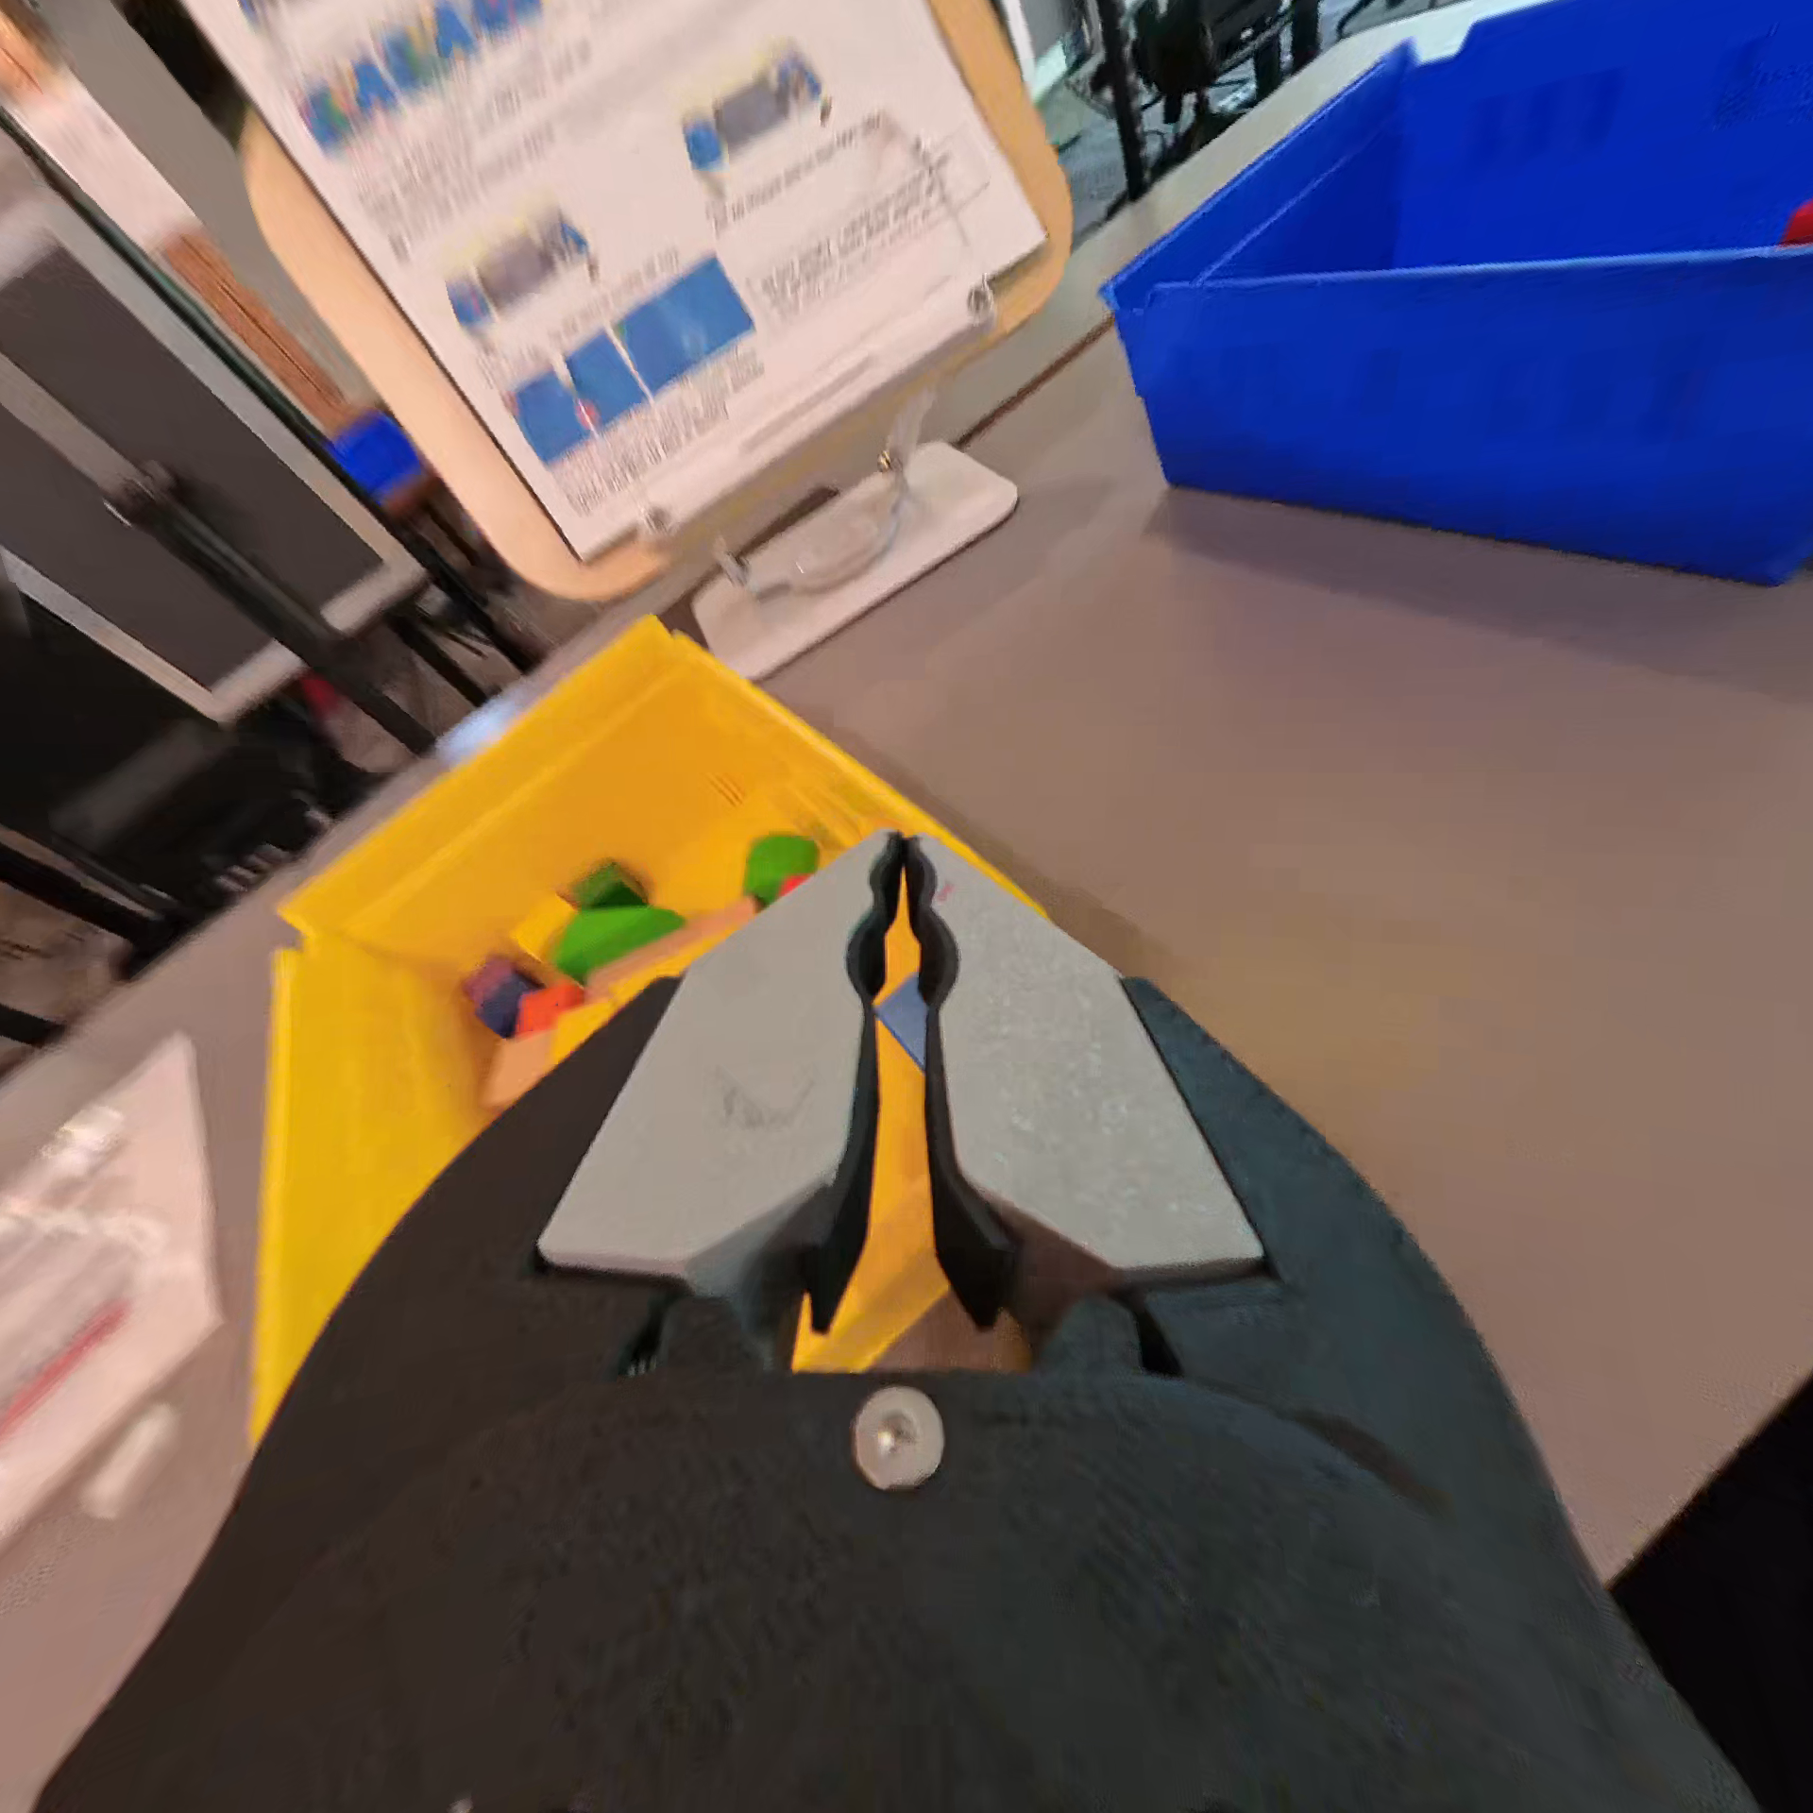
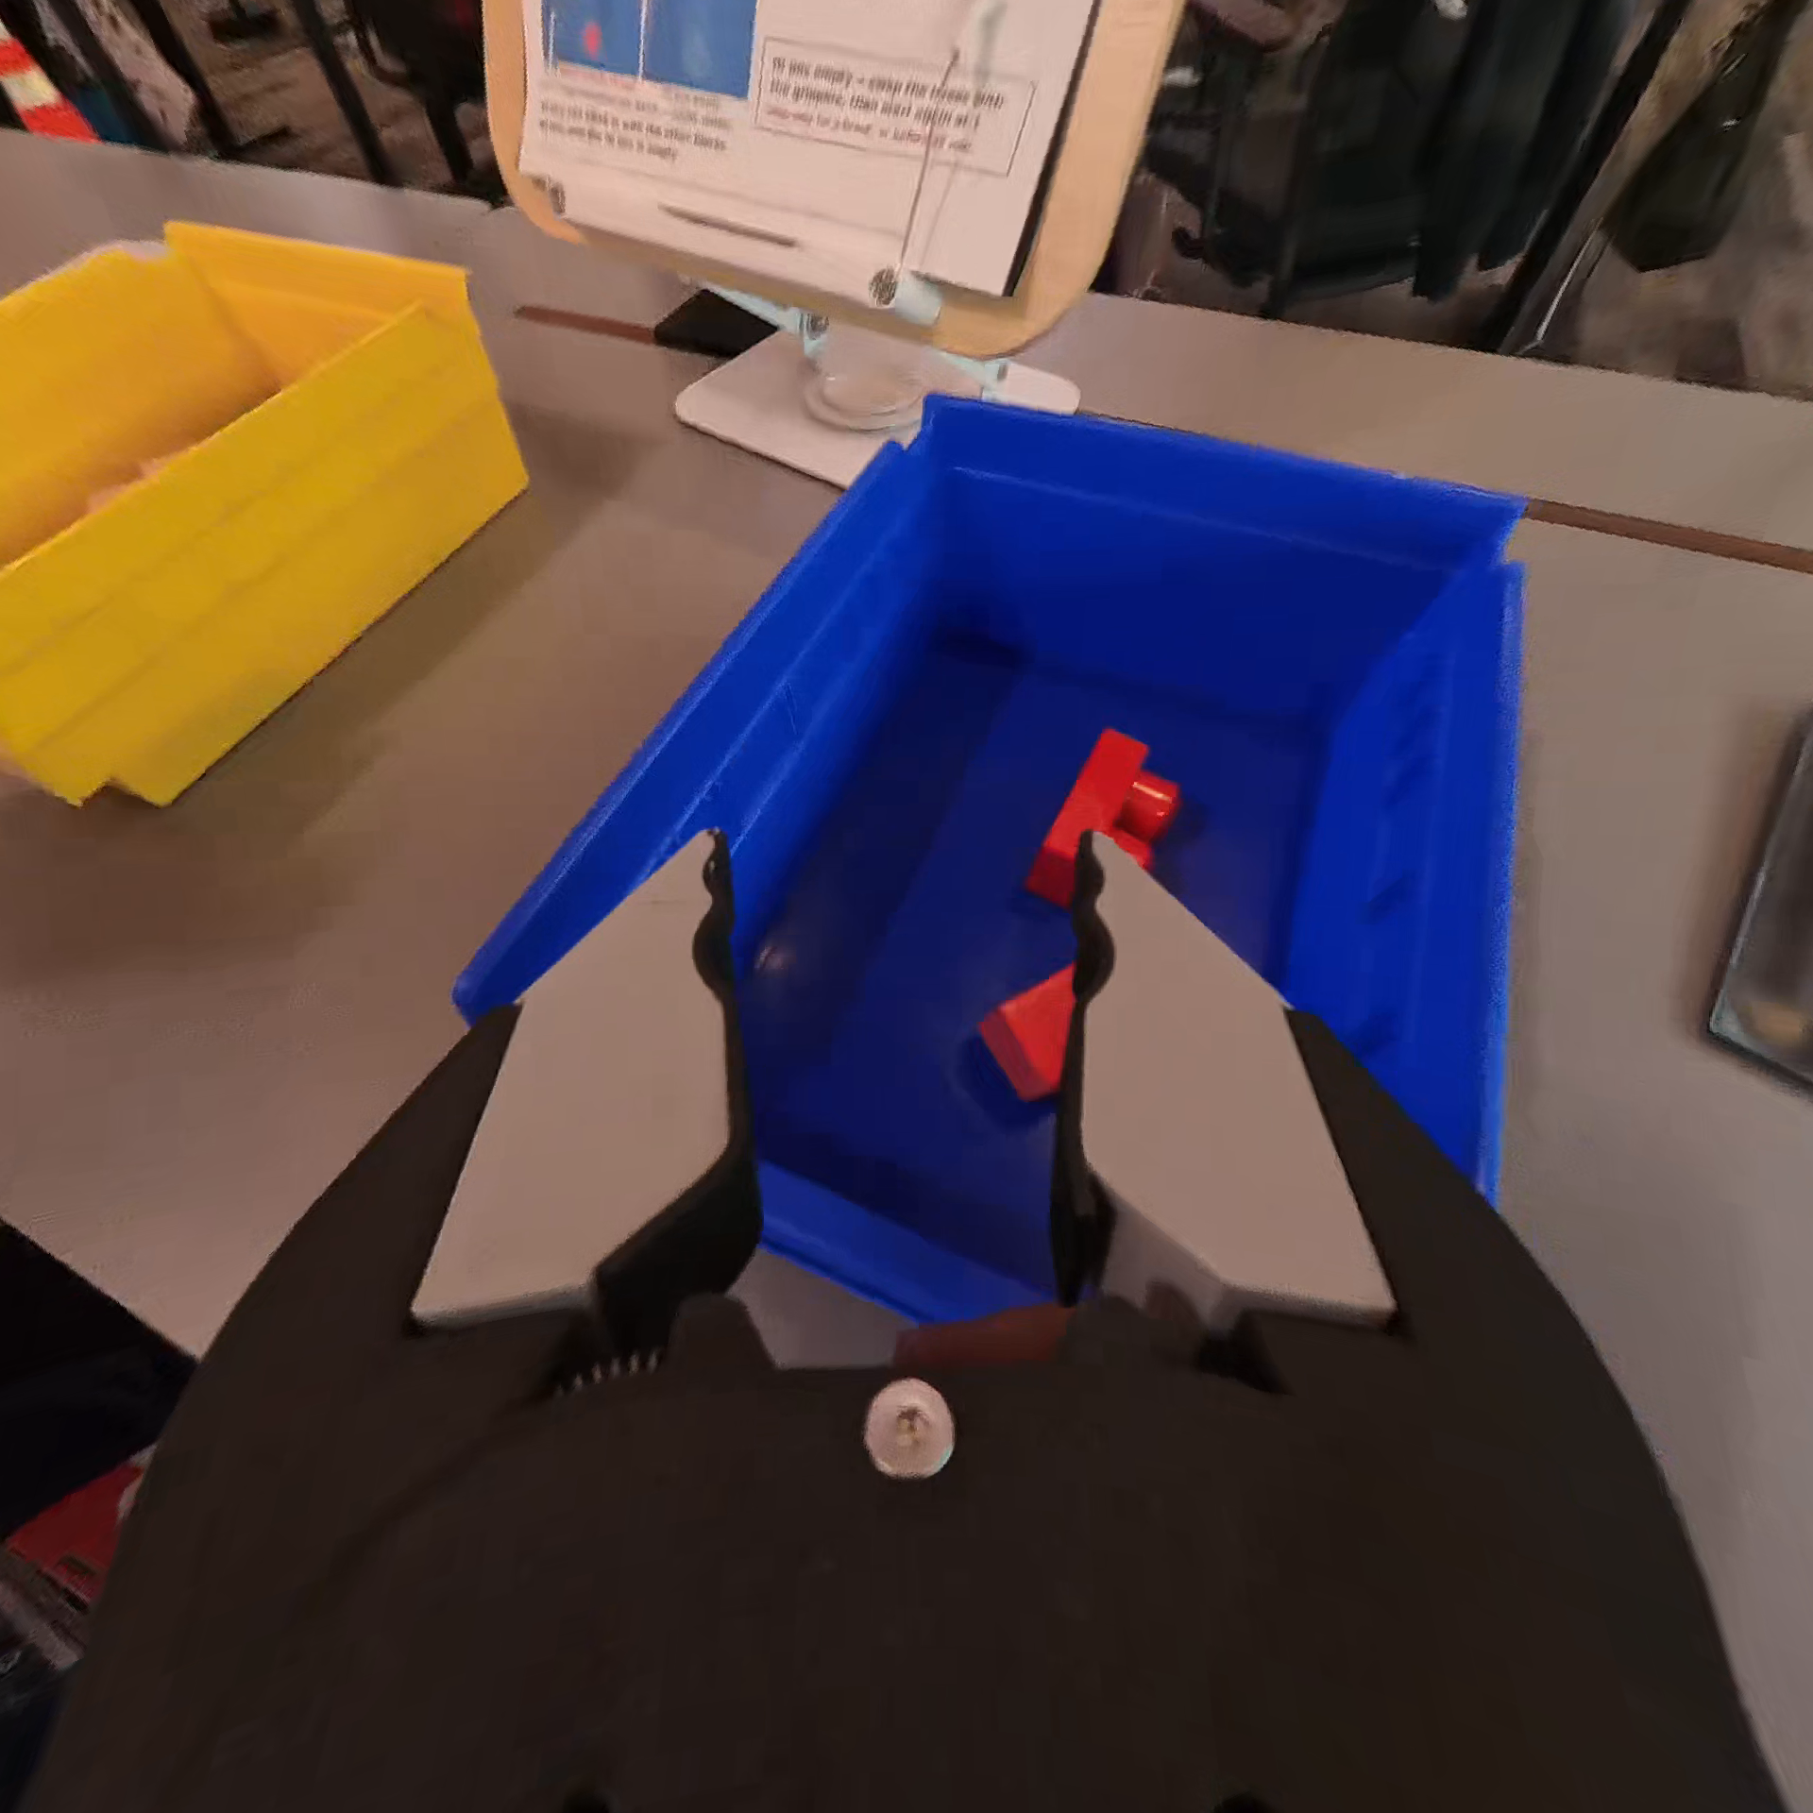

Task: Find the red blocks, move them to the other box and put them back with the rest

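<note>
- One grey table (image 2: 294, 932): we see it in both views, carrying everything listed below.
- Two boxes: one blue box (image 2: 1423, 785) and one yellow box (image 2: 245, 608), well apart on the table.
- One sign on a stand (image 2: 785, 147), behind the boxes, shown in both views.
- Two grippers: our left gripper (image 1: 903, 854) hangs over the yellow box with its tips pressed together on nothing; our right gripper (image 2: 898, 849) is over the blue box, spread wide and holding nothing.
- Three red blocks in the blue box: a long block (image 2: 1079, 814) touching a small round one (image 2: 1153, 800), and a third (image 2: 1030, 1040) lying nearer to us. Only the right wrist view shows all three.
- Mixed blocks in the yellow box: we count three green blocks (image 1: 613, 932), one orange block (image 1: 549, 1006) and one purple block (image 1: 495, 986), with some plain wood; blur hinders a full count. Only the left wrist view shows them.
</note>
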